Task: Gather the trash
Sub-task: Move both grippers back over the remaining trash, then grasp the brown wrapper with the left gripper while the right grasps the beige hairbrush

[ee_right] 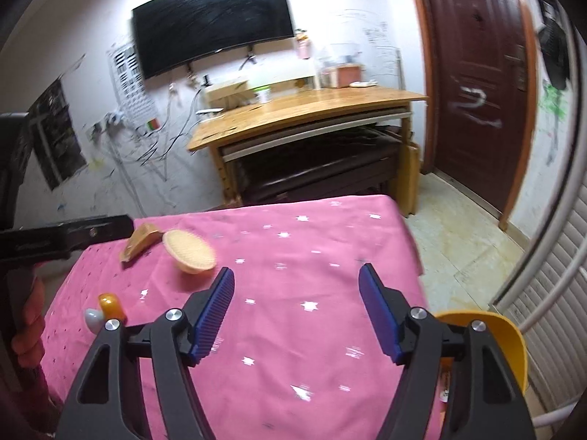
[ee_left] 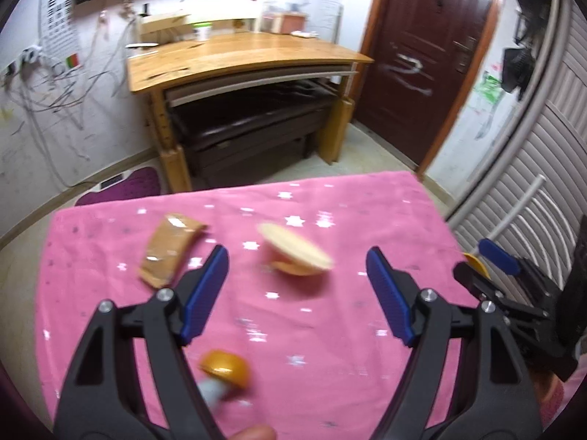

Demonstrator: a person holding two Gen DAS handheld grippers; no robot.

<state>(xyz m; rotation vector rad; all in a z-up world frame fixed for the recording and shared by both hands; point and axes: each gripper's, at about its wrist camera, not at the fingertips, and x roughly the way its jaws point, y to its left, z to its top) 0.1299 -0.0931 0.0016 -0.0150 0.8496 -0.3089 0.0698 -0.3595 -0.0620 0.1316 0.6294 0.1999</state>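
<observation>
Both grippers' fingers [ee_left: 205, 293] wide, empty.

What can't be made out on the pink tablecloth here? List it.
- Left wrist view: the round tan piece is motion-blurred, so what it is stays unclear.
- Left wrist view: the left hand-held gripper partly hides the orange piece.
- Right wrist view: the right hand-held gripper covers most of the yellow container.

Left tool [ee_left: 295, 280] and right tool [ee_right: 296, 302] both gape wide, holding nothing.

Wrapper [ee_left: 169, 249] left of bowl [ee_left: 297, 253] on tablecloth [ee_left: 330, 330]; desk [ee_left: 242, 62] behind (bin [ee_right: 488, 344] at rt edge).
</observation>
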